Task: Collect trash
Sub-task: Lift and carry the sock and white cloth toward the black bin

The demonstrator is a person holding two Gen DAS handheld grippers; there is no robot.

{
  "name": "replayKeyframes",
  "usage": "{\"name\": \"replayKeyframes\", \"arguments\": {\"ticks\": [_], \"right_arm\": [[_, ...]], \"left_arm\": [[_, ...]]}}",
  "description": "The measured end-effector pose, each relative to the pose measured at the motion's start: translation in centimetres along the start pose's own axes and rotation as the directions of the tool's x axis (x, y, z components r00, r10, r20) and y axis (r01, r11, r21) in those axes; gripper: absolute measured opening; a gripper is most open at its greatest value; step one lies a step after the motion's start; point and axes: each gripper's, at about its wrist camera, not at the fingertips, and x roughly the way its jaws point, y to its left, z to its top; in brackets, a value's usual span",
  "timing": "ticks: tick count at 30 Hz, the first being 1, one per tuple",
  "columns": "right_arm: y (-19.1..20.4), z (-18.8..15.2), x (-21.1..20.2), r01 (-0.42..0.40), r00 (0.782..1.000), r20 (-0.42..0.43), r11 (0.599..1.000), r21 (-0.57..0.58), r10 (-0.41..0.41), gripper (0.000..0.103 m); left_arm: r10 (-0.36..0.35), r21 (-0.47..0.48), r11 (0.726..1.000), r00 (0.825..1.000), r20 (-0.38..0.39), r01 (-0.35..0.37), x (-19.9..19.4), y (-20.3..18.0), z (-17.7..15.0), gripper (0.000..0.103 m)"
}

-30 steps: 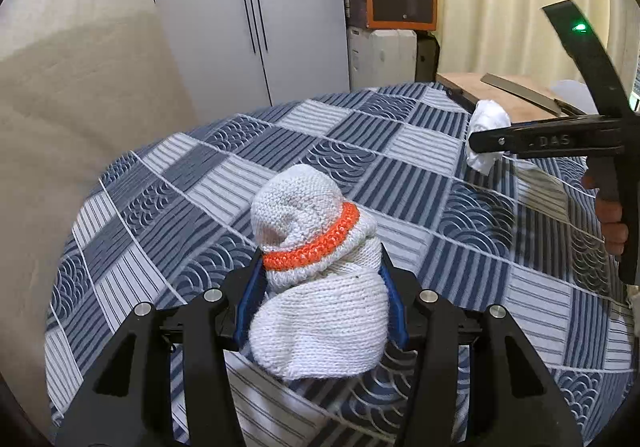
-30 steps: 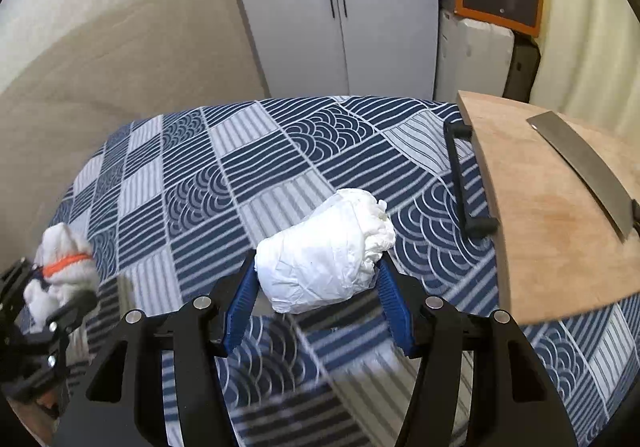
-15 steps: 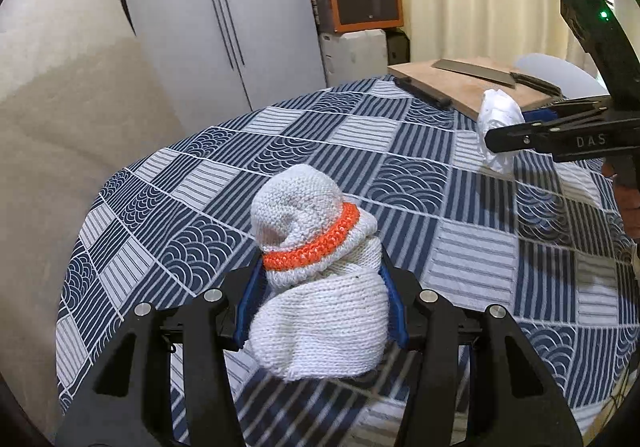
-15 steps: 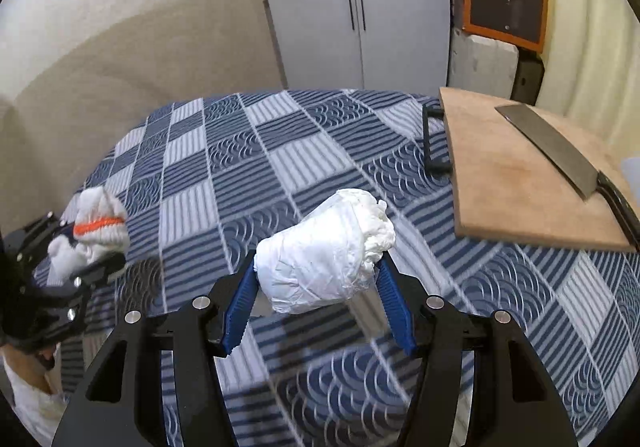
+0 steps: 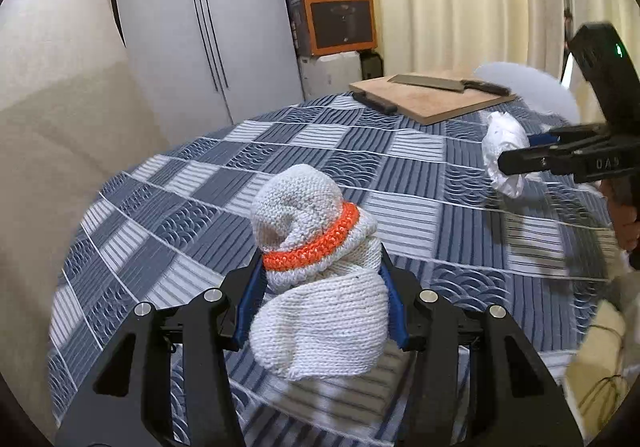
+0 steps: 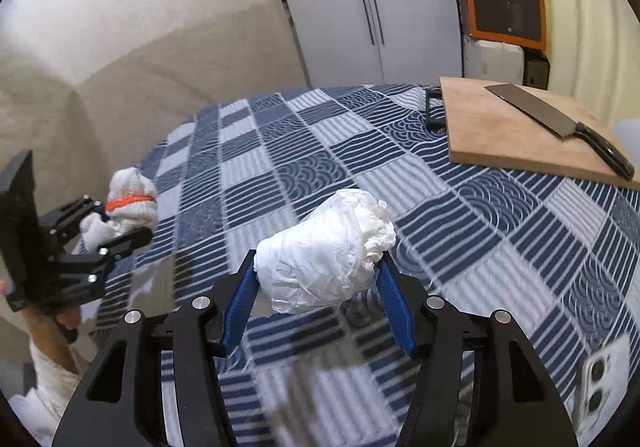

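Note:
My left gripper (image 5: pixel 320 303) is shut on a balled white knit glove with an orange band (image 5: pixel 316 271) and holds it above the near edge of the table. My right gripper (image 6: pixel 316 287) is shut on a crumpled white tissue wad (image 6: pixel 324 251), also lifted off the cloth. In the left wrist view the right gripper (image 5: pixel 520 159) shows at the right with the tissue wad (image 5: pixel 502 151). In the right wrist view the left gripper (image 6: pixel 108 231) shows at the far left with the glove (image 6: pixel 130 201).
The table has a blue and white patterned cloth (image 6: pixel 400 183). A wooden cutting board (image 6: pixel 516 131) with a cleaver (image 6: pixel 560 123) lies at the far right. A white phone (image 6: pixel 604 375) lies at the near right edge. A white cabinet (image 5: pixel 208 23) and an orange box (image 5: pixel 340 11) stand behind.
Both grippers have pulled back and risen from the table, each keeping its hold. The cutting board and the table edge now show farther off in both views.

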Motion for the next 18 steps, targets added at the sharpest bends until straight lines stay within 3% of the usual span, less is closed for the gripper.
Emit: {"name": "replayKeyframes", "arguments": {"ticks": [11, 15, 18], "right_arm": [[2.3, -7.9, -5.7, -0.158, 0.981, 0.109, 0.986, -0.054, 0.163, 0.055], [3.4, -10.8, -7.3, -0.2, 0.967, 0.14, 0.975, -0.099, 0.213, 0.055], [4.4, -13.0, -8.6, -0.221, 0.96, 0.148, 0.966, -0.132, 0.239, 0.055]], "left_arm": [[-0.076, -0.046, 0.995, 0.989, 0.129, 0.083, -5.5, -2.4, -5.6, 0.052], [-0.043, -0.024, 0.999, 0.983, 0.176, 0.048, -7.3, -3.3, -8.0, 0.052], [-0.06, -0.035, 0.997, 0.982, 0.18, 0.068, -8.6, -3.3, -9.6, 0.052]]}}
